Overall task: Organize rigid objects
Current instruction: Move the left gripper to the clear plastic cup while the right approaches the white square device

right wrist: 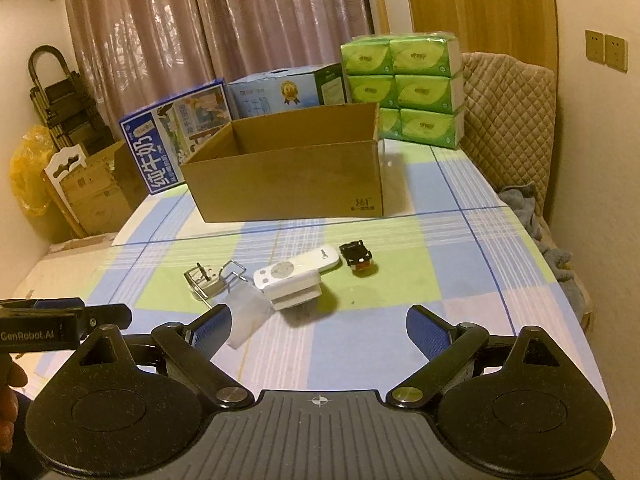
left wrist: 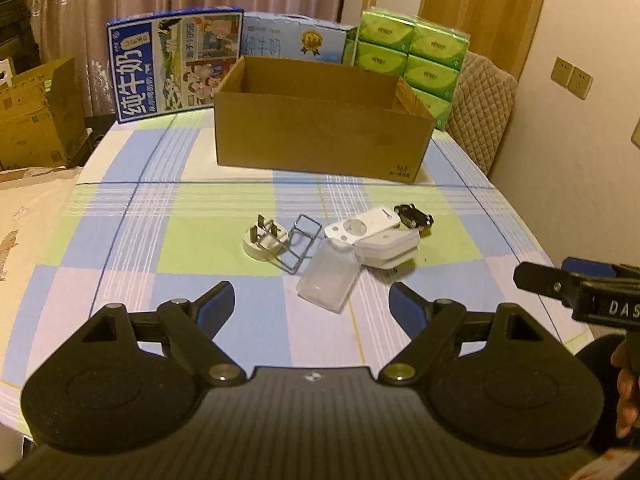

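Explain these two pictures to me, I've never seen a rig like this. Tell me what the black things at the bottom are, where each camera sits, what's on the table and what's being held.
A person holds two hand-operated grippers, each with a camera looking along its fingers. One picture is from the left gripper, the other from the right gripper. Both are open and hold nothing. On the checked tablecloth lie a round white plug, a wire stand, a clear plastic case, a white remote on a white box, and a small toy car. Behind them stands an open cardboard box.
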{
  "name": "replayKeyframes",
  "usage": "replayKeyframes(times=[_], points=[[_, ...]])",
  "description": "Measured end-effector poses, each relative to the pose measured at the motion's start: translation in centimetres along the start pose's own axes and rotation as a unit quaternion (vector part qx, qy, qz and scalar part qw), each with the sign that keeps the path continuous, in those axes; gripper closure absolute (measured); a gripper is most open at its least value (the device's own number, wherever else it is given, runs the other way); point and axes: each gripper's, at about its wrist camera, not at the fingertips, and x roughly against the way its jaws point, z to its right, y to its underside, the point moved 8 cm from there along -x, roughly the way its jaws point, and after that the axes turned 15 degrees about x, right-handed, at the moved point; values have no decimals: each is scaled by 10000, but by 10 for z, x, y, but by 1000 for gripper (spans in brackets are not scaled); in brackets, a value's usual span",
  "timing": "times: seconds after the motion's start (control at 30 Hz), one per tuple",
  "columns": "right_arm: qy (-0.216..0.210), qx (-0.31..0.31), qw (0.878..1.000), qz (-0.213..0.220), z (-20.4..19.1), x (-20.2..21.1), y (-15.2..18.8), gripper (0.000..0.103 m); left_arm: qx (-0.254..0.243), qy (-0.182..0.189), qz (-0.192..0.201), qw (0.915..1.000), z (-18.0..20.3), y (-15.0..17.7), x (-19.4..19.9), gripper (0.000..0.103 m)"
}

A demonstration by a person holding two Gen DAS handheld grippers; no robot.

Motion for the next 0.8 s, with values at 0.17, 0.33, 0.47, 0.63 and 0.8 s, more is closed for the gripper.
replayKeyframes(times=[0.17, 0.33, 0.47, 0.63, 0.8], points=[[12, 19, 10000, -95, 1, -4, 4, 11, 39, 37, -158, 9999, -3, 6, -8, 23], [20, 65, 9998, -199, 0, -10, 6, 11, 71, 53, -316, 9995, -5, 10, -17, 23], [6, 75, 9997, -250, 0, -15, 8, 11, 61, 41, -369, 9993, -6, 12, -24, 25], [5, 53, 9994, -340, 3, -24, 12, 11, 45, -35, -350, 9994, -10, 13, -32, 25], [-17, 53, 9992, -401, 4, -32, 15, 11, 56, -50, -381, 9992, -13, 13, -42, 25]])
